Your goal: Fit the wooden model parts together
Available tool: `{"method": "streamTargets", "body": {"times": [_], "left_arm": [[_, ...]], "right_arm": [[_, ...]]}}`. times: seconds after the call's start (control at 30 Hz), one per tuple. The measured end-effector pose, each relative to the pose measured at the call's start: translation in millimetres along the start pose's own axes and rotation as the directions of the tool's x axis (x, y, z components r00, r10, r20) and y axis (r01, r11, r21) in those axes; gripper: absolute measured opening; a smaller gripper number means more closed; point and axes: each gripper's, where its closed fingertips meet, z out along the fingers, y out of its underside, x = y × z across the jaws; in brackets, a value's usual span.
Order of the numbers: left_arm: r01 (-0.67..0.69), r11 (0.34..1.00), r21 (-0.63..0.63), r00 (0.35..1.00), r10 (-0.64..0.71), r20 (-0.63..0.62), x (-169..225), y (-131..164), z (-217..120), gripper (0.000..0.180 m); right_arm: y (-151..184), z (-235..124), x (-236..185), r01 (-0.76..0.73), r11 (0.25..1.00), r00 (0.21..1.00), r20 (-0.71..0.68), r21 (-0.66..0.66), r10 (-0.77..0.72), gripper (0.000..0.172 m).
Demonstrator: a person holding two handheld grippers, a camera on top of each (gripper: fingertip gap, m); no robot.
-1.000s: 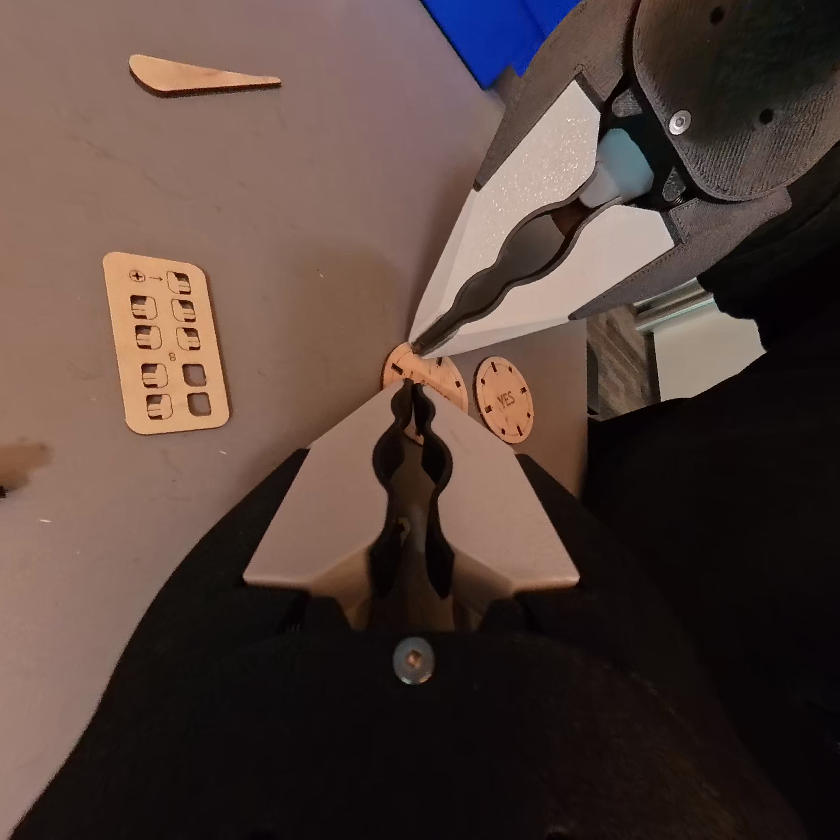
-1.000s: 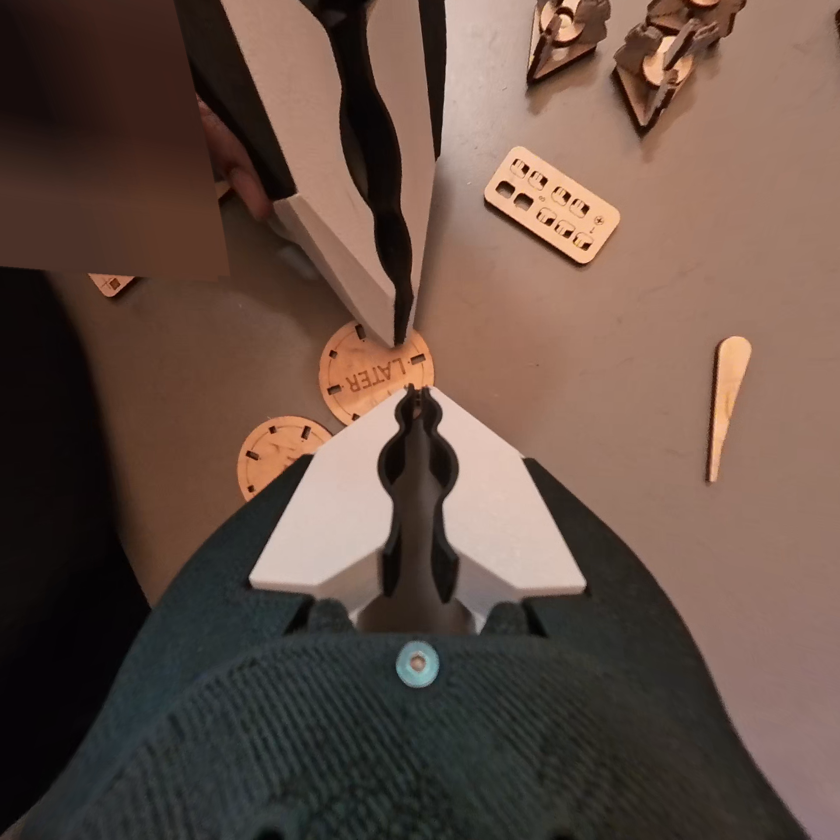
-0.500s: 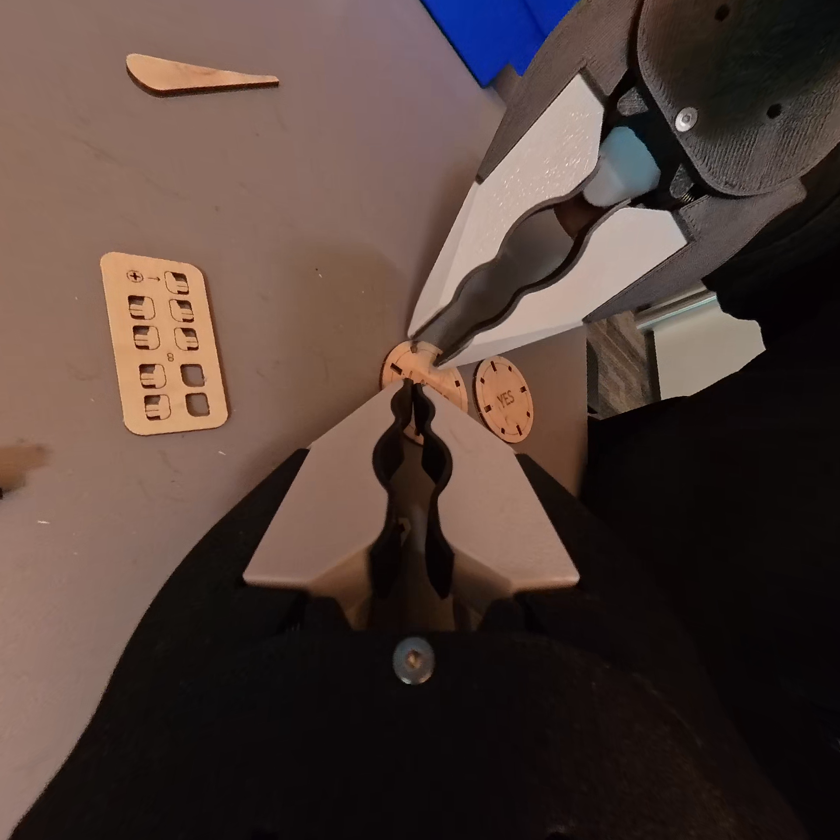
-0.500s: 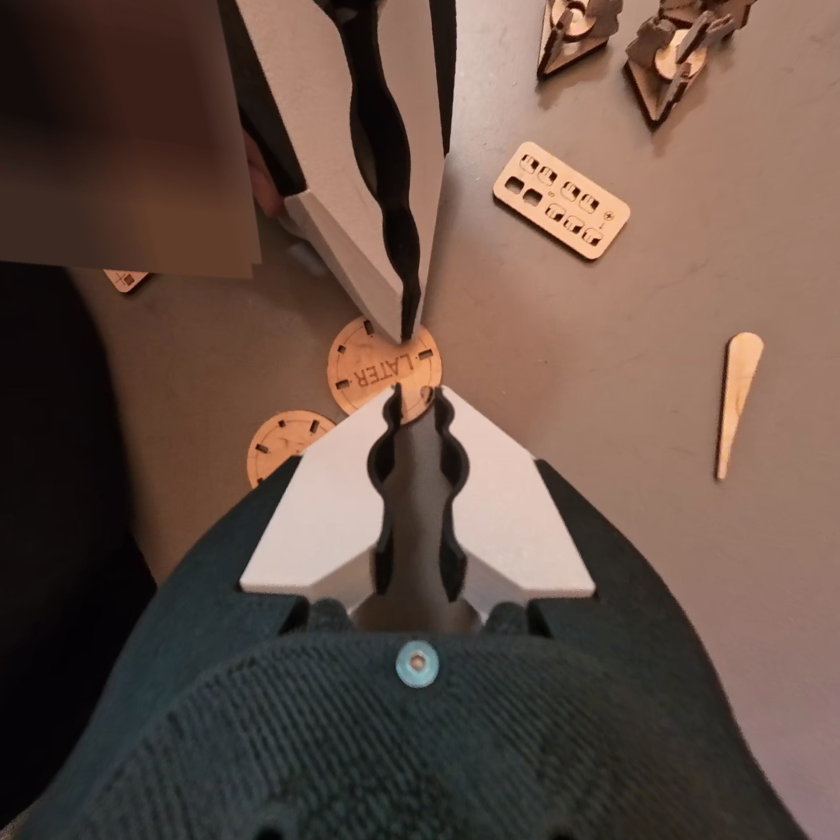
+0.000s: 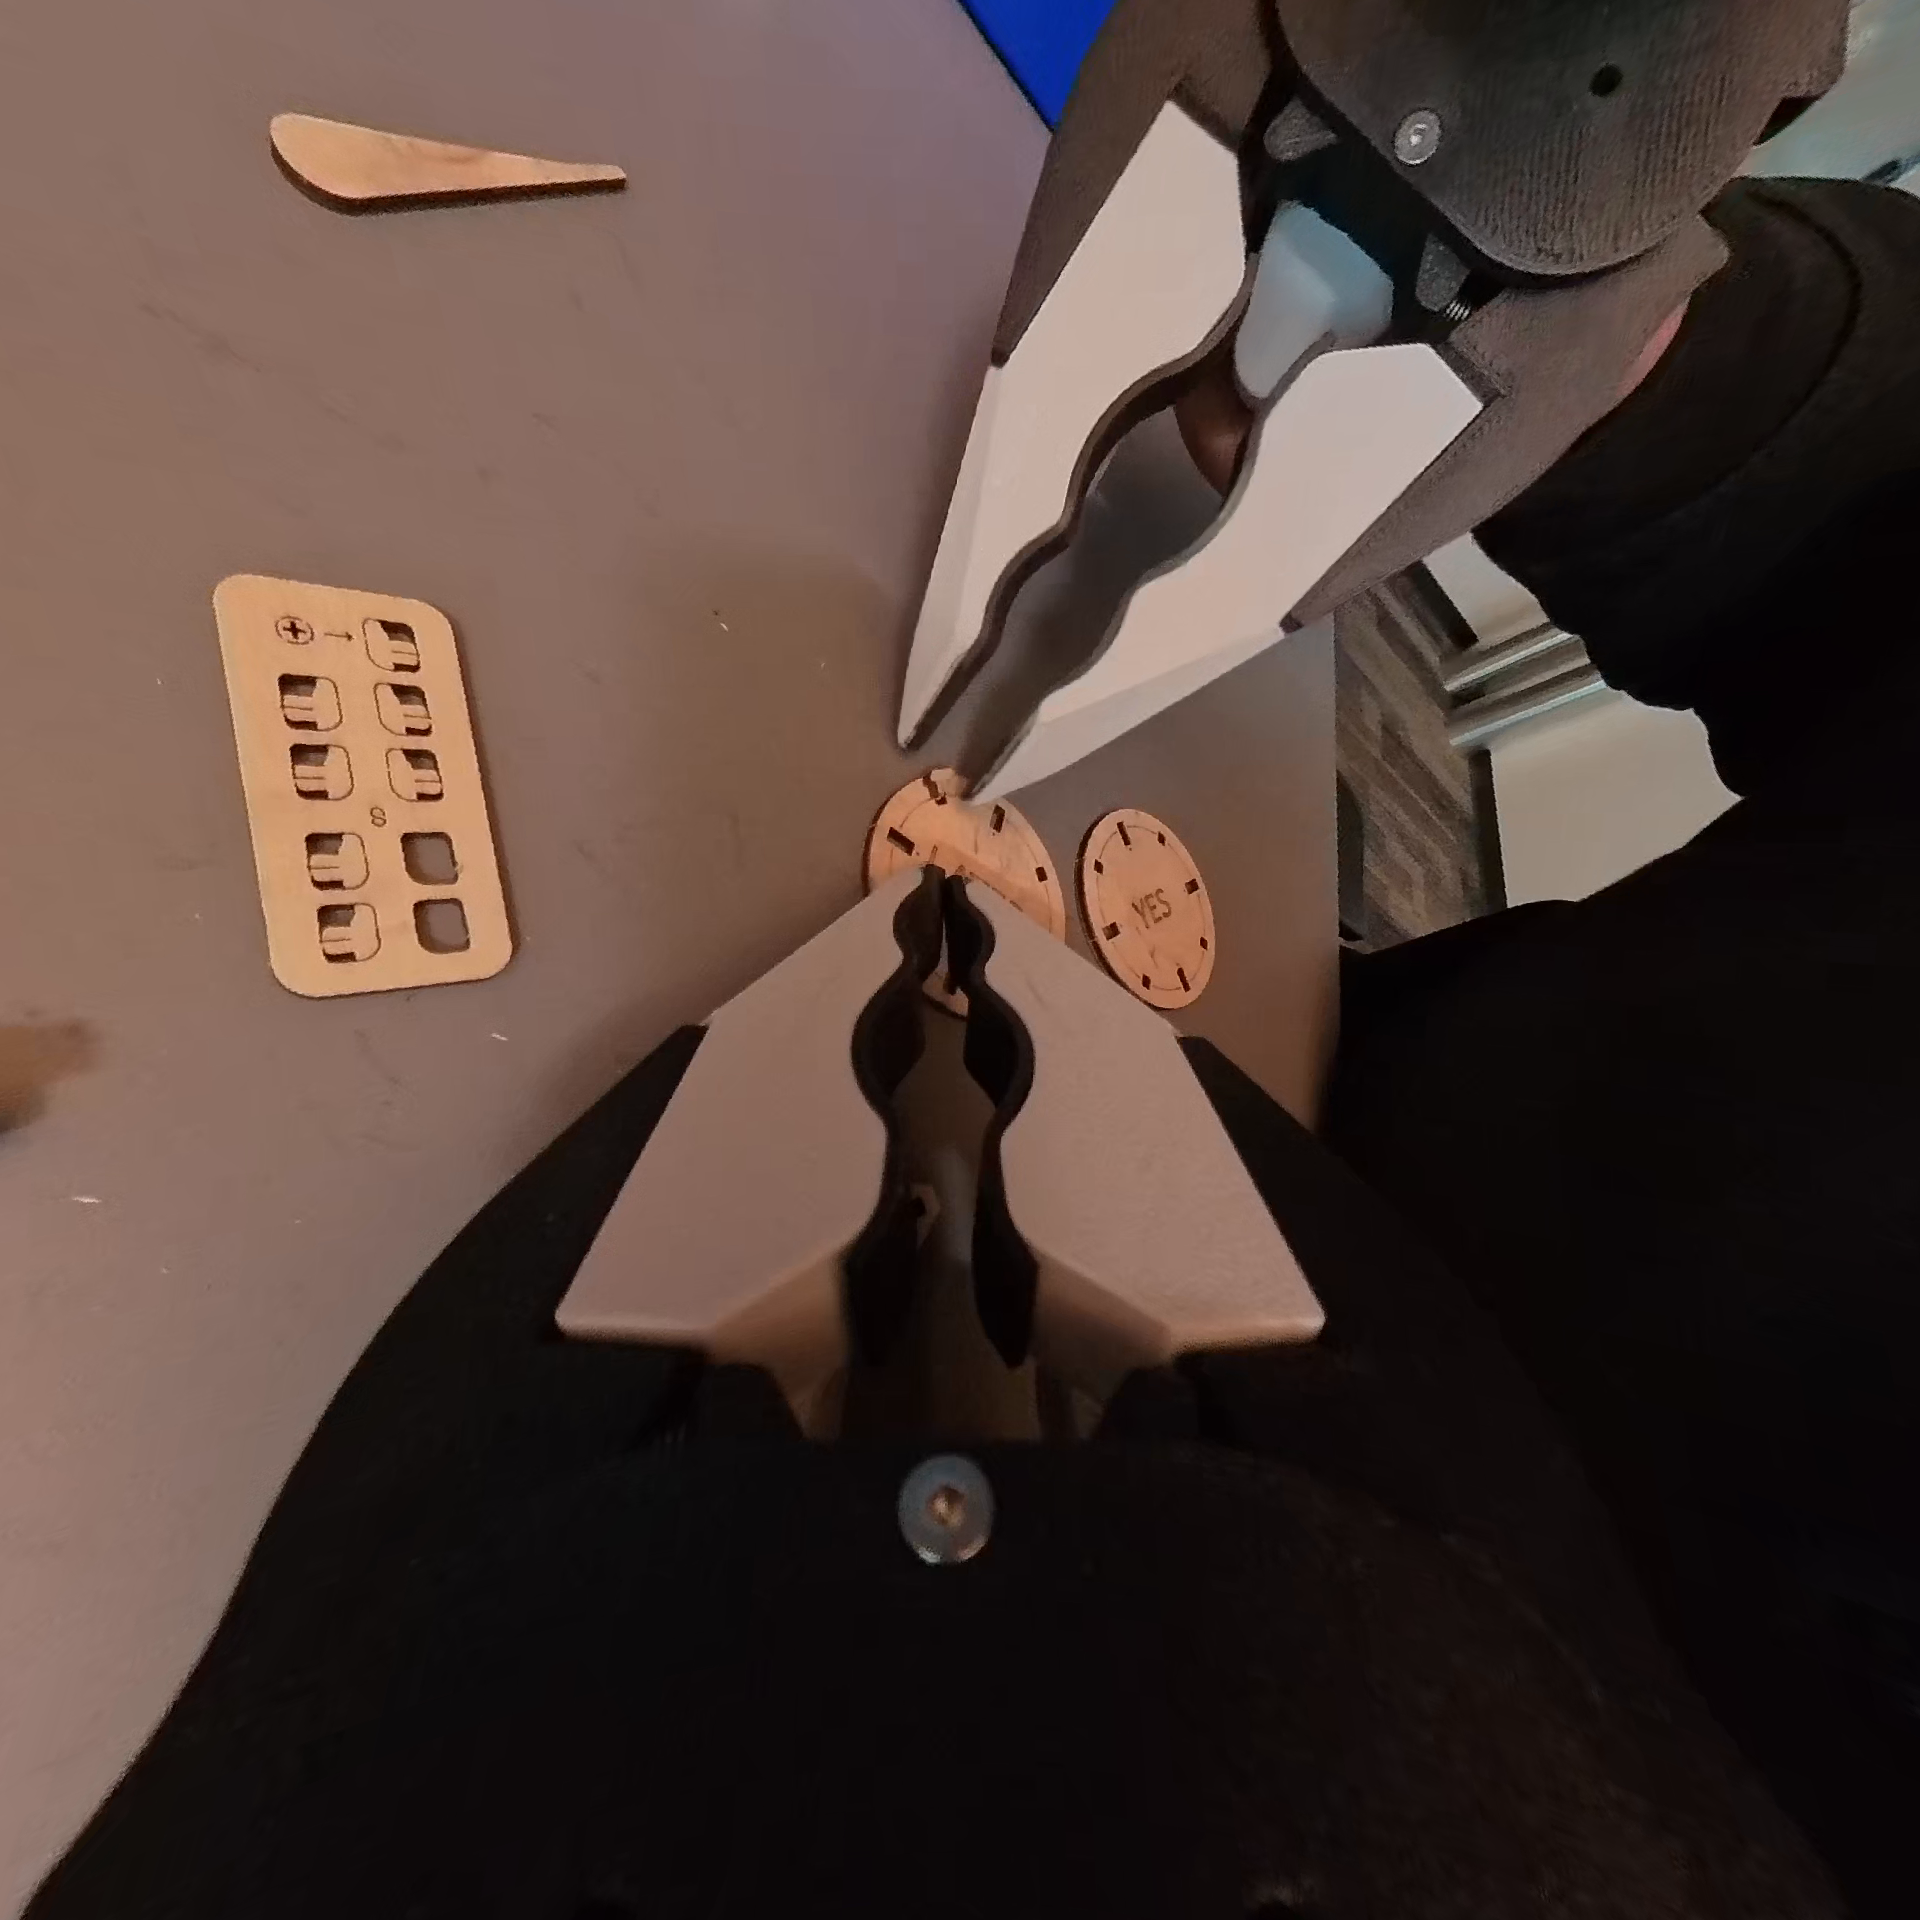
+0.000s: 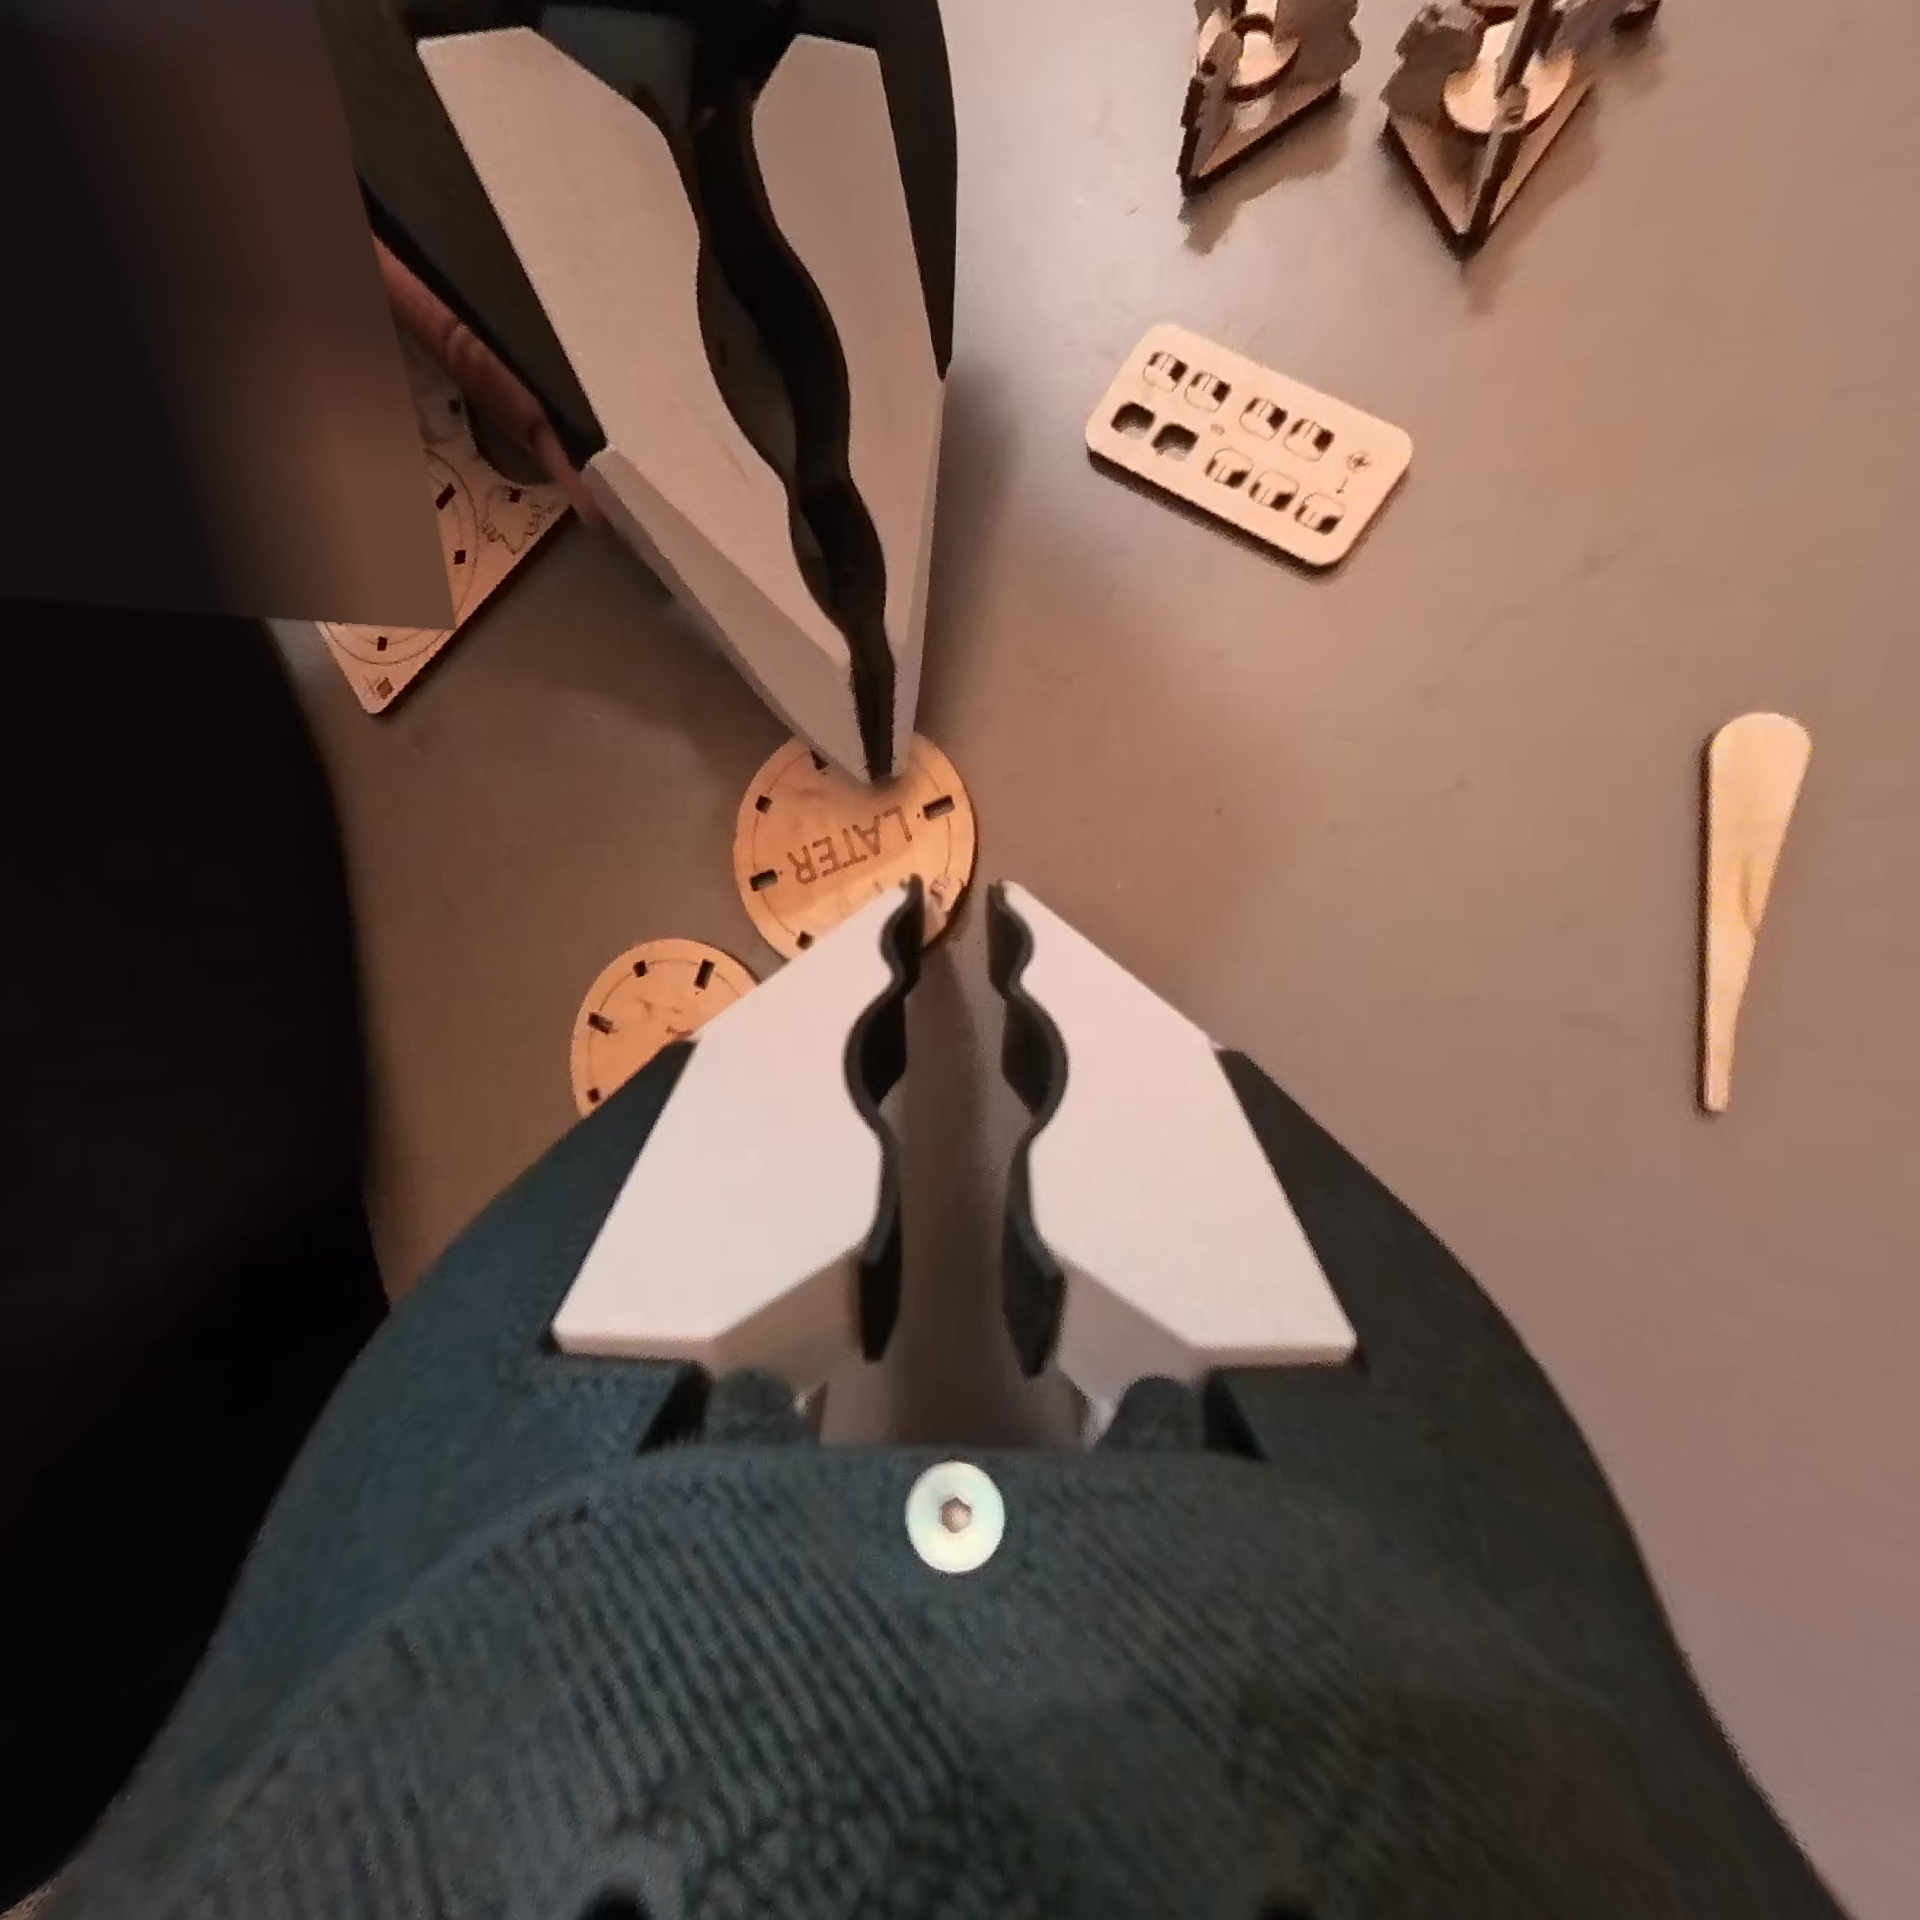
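A round wooden disc with slots and engraved lettering (image 6: 831,852) lies flat on the grey table (image 6: 1351,935). It also shows in the left wrist view (image 5: 977,842). My left gripper (image 5: 932,883) is shut, and in the right wrist view (image 6: 878,767) its tips rest on the disc's far edge. I see nothing between its pads. My right gripper (image 6: 954,896) is open, with its tips at the disc's near edge, one finger over the disc and one beside it. In the left wrist view the right gripper (image 5: 943,764) comes down from the upper right. A second slotted disc (image 5: 1148,909) lies beside the first.
A wooden card with rounded cut-outs (image 6: 1247,457) and a flat teardrop-shaped wooden stick (image 6: 1751,894) lie on the table. Two assembled wooden pieces (image 6: 1268,83) stand at the far side. A wooden plate (image 6: 457,582) lies at the left. The table edge (image 5: 1330,831) runs close by the discs. My left and right fingertips are right by each other.
My right gripper was shut at the disc's edge a second ago and has opened; nothing shows between its pads now. My left gripper has stayed shut on the same spot.
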Motion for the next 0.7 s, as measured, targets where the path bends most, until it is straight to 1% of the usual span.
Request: {"method": "streamTargets", "body": {"times": [0.07, 0.2, 0.27, 0.3, 0.33, 0.37, 0.43, 0.5, 0.57, 0.6, 0.67, 0.7], "left_arm": [[-0.002, 1.000, -0.001, 1.000, 0.002, 0.001, 0.2, 0.2, 0.2, 0.000], [-0.003, 1.000, 0.001, 1.000, 0.003, -0.002, 0.7, 0.2, 0.2, 0.000], [-0.011, 1.000, 0.017, 1.000, 0.012, -0.008, 2.5, -1.6, -1.3, 0.000], [-0.024, 0.998, 0.060, 0.999, 0.026, -0.026, 6.5, -7.1, -5.1, 0.000], [-0.027, 0.988, 0.154, 0.997, 0.037, -0.061, 13.1, -19.1, -12.3, 0.000], [0.001, 0.968, 0.253, 0.993, 0.028, -0.111, 20.4, -32.8, -22.3, 0.000], [0.079, 0.933, 0.350, 0.975, 0.000, -0.222, 31.2, -49.9, -40.5, 0.000], [0.129, 0.894, 0.428, 0.960, -0.004, -0.279, 31.5, -59.7, -56.2, 0.000], [0.204, 0.855, 0.476, 0.926, -0.011, -0.378, 33.7, -65.0, -69.2, 0.000], [0.263, 0.836, 0.482, 0.893, -0.022, -0.449, 36.1, -67.4, -75.0, 0.003], [0.369, 0.805, 0.464, 0.805, -0.027, -0.593, 44.4, -71.1, -84.2, 0.009], [0.401, 0.800, 0.446, 0.767, -0.028, -0.641, 48.0, -71.1, -85.6, 0.009]], "right_arm": [[1.1, 2.3, -0.6, 0.006, 1.000, 1.000, 0.005, -0.010, -0.006, 0.004], [0.0, 0.5, 1.3, 0.021, 1.000, 1.000, -0.021, -0.016, -0.022, 0.003], [-7.0, -4.7, 0.5, 0.035, 0.999, 0.999, -0.041, 0.019, -0.034, 0.003], [-14.4, -8.4, -1.6, 0.053, 0.997, 0.997, -0.055, 0.056, -0.049, 0.003], [-24.6, -13.0, -3.4, 0.084, 0.991, 0.993, -0.087, 0.105, -0.075, 0.003], [-36.6, -18.4, -5.6, 0.121, 0.980, 0.986, -0.131, 0.160, -0.100, 0.003], [-60.1, -30.3, -11.0, 0.184, 0.950, 0.966, -0.227, 0.253, -0.126, 0.003], [-78.5, -42.1, -17.2, 0.238, 0.917, 0.942, -0.308, 0.320, -0.137, 0.003], [-90.6, -51.5, -23.7, 0.281, 0.889, 0.920, -0.364, 0.362, -0.143, 0.003], [-95.1, -55.8, -26.3, 0.300, 0.876, 0.910, -0.389, 0.378, -0.144, 0.003], [-100.4, -61.9, -29.9, 0.331, 0.859, 0.890, -0.432, 0.390, -0.147, 0.003], [-101.6, -63.1, -32.1, 0.342, 0.856, 0.883, -0.444, 0.388, -0.152, 0.003]]}}
